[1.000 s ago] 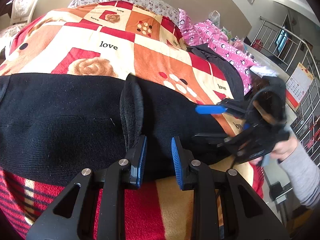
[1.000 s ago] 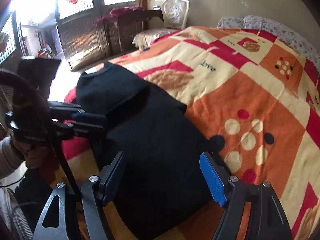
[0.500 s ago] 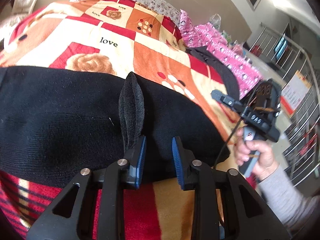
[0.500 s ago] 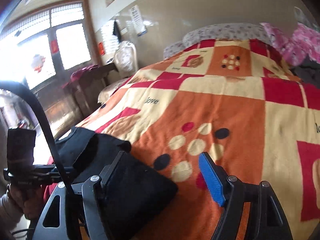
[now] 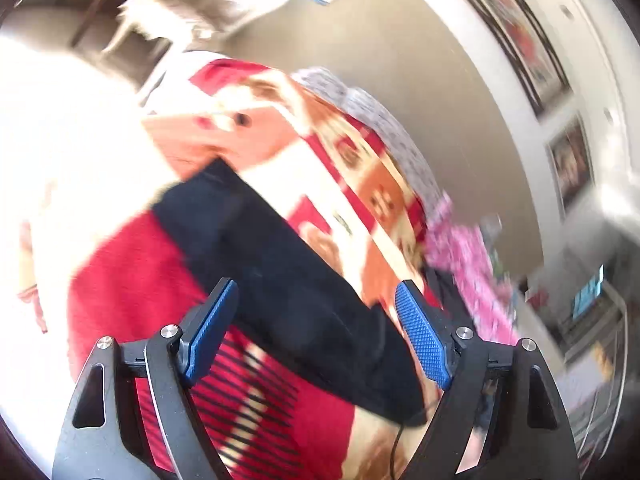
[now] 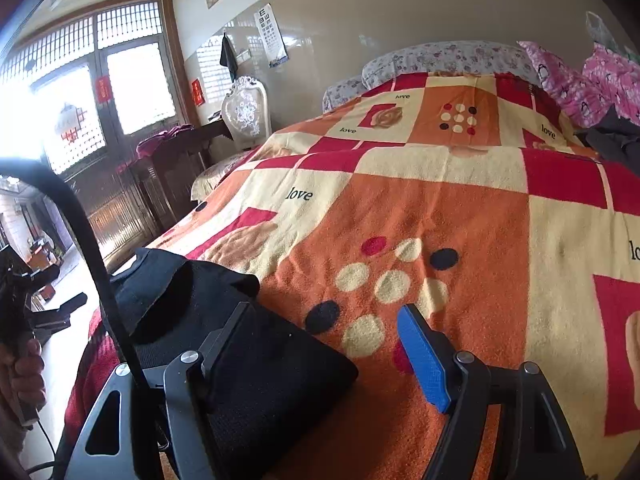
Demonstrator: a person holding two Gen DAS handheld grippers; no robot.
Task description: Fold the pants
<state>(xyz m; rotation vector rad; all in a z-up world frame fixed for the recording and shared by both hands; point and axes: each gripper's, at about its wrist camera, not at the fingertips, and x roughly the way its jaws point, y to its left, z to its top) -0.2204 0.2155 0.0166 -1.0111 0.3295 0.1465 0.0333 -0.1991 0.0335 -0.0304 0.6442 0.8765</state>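
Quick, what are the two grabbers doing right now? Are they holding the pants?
Left gripper: open, its jaws have just been opening; nothing pinched, black pants lie beyond it.
Right gripper: open, holding nothing; the pants lie by its left finger.

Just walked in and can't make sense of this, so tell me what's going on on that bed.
A person with a gripper in each hand is folding black pants on a patterned blanket. The left gripper has just been opening; its jaws stand wide with nothing pinched, the pants lying beyond them. The right gripper is open too, beside the folded end of the pants, holding nothing.
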